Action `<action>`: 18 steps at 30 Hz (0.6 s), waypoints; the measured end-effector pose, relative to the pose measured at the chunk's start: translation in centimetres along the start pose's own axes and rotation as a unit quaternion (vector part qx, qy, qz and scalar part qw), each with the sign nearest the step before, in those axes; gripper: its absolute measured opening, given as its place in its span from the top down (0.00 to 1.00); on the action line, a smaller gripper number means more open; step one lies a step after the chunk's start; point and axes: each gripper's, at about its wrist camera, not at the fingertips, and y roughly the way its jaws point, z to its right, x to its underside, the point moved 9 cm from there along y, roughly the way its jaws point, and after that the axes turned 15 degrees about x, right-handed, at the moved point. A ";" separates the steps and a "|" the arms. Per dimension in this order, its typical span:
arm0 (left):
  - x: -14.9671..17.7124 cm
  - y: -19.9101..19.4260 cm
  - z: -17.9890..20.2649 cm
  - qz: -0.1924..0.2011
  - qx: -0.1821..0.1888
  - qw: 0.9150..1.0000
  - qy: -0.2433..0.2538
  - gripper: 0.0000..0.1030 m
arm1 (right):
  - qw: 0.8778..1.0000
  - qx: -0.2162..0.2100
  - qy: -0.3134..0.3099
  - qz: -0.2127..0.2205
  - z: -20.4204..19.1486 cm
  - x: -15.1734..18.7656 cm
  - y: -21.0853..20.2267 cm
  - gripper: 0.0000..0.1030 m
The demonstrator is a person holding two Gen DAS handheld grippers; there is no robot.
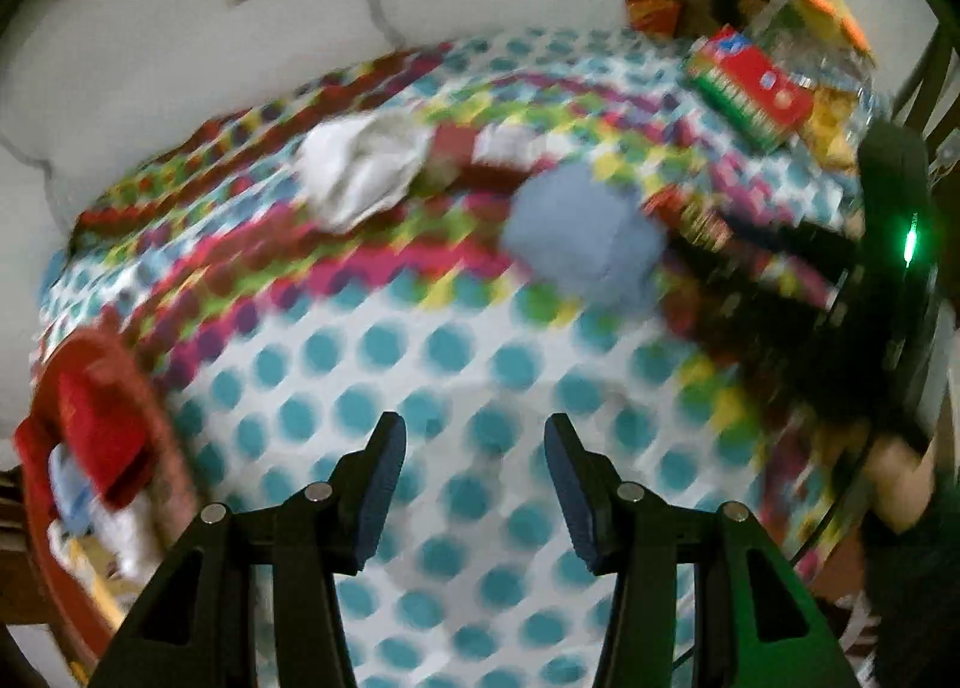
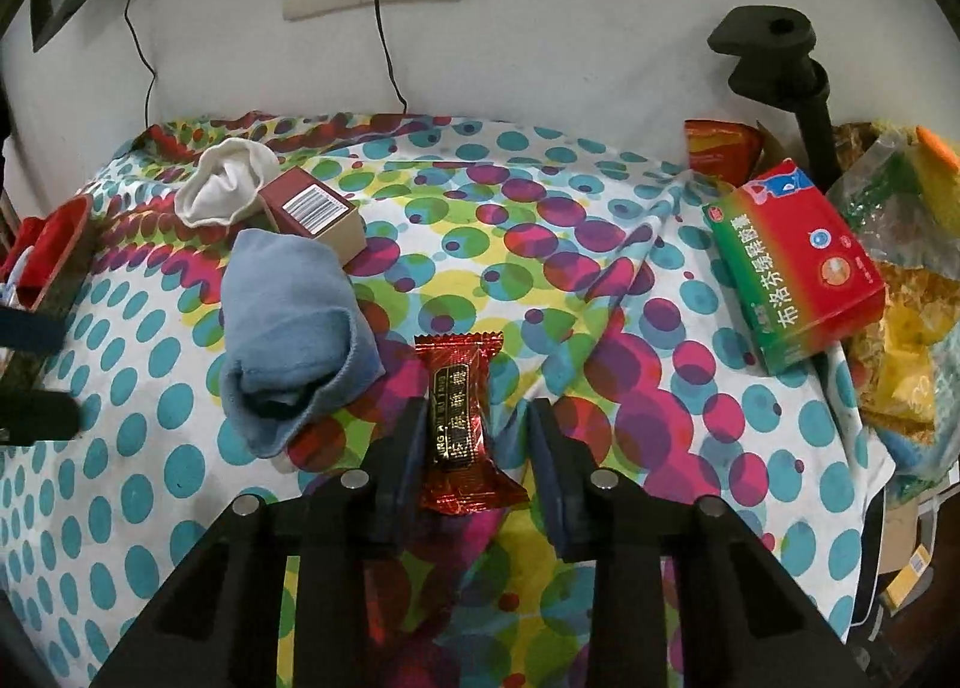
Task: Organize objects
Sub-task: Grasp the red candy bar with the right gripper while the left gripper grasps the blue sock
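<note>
My right gripper (image 2: 477, 436) is open, its fingers on either side of a red foil candy packet (image 2: 462, 424) lying on the dotted cloth. A rolled blue sock (image 2: 288, 328) lies just left of it, with a white sock (image 2: 225, 190) and a small maroon box (image 2: 315, 214) beyond. A red and green medicine box (image 2: 792, 262) lies at the right. My left gripper (image 1: 474, 484) is open and empty above the cloth; its view is blurred. There the blue sock (image 1: 582, 244) and white sock (image 1: 360, 172) lie ahead.
A red basket (image 1: 108, 448) holding socks sits at the table's left edge, also seen in the right view (image 2: 54, 250). Snack bags (image 2: 900, 268) pile at the far right by a black stand (image 2: 804, 87). A wall with sockets and cables is behind.
</note>
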 end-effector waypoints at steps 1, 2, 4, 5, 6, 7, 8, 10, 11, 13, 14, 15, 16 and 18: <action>-0.6 0.2 0.4 0.004 0.006 1.000 -0.003 0.52 | 1.000 0.001 -0.001 0.000 0.0 0.0 0.0 0.70; -1.4 0.6 0.9 0.011 0.018 1.000 -0.009 0.52 | 1.000 0.001 -0.001 0.000 0.0 0.0 0.0 0.70; -3.0 1.5 1.7 0.019 0.034 0.999 -0.022 0.52 | 1.000 -0.002 0.001 -0.001 0.0 0.0 0.1 0.70; -3.7 2.0 1.8 0.017 0.042 0.998 -0.032 0.52 | 1.000 -0.004 0.003 -0.001 0.1 0.0 0.1 0.70; -4.4 2.7 1.8 0.017 0.048 0.998 -0.045 0.52 | 1.000 -0.006 0.004 -0.001 0.1 0.0 0.1 0.70; -4.8 3.2 1.7 0.016 0.050 0.997 -0.053 0.52 | 1.000 -0.006 0.005 -0.001 0.1 0.0 0.1 0.70; -5.2 3.7 1.5 0.017 0.050 0.997 -0.064 0.52 | 1.000 -0.007 0.005 -0.001 0.1 0.0 0.1 0.70; -5.9 4.5 1.2 0.022 0.054 0.995 -0.082 0.52 | 1.000 -0.008 0.005 -0.001 0.1 0.0 0.1 0.69; -6.3 5.0 1.0 0.025 0.065 0.993 -0.096 0.50 | 1.000 -0.010 0.006 -0.001 0.1 0.0 0.1 0.69; -6.6 5.7 0.9 0.026 0.067 0.991 -0.109 0.45 | 1.000 -0.015 0.010 -0.002 0.2 0.0 0.1 0.69; -6.8 6.4 0.9 0.024 0.070 0.991 -0.114 0.44 | 1.000 -0.016 0.011 -0.002 0.2 0.0 0.1 0.69; -6.9 7.0 0.8 0.020 0.068 0.991 -0.116 0.41 | 1.000 -0.016 0.010 -0.002 0.2 0.0 0.1 0.69; -6.9 7.5 0.8 0.016 0.064 0.991 -0.118 0.36 | 1.000 -0.016 0.009 -0.002 0.2 0.0 0.1 0.69; -7.3 7.6 0.8 0.032 0.061 0.990 -0.122 0.36 | 1.000 -0.016 0.008 -0.002 0.2 0.0 0.1 0.69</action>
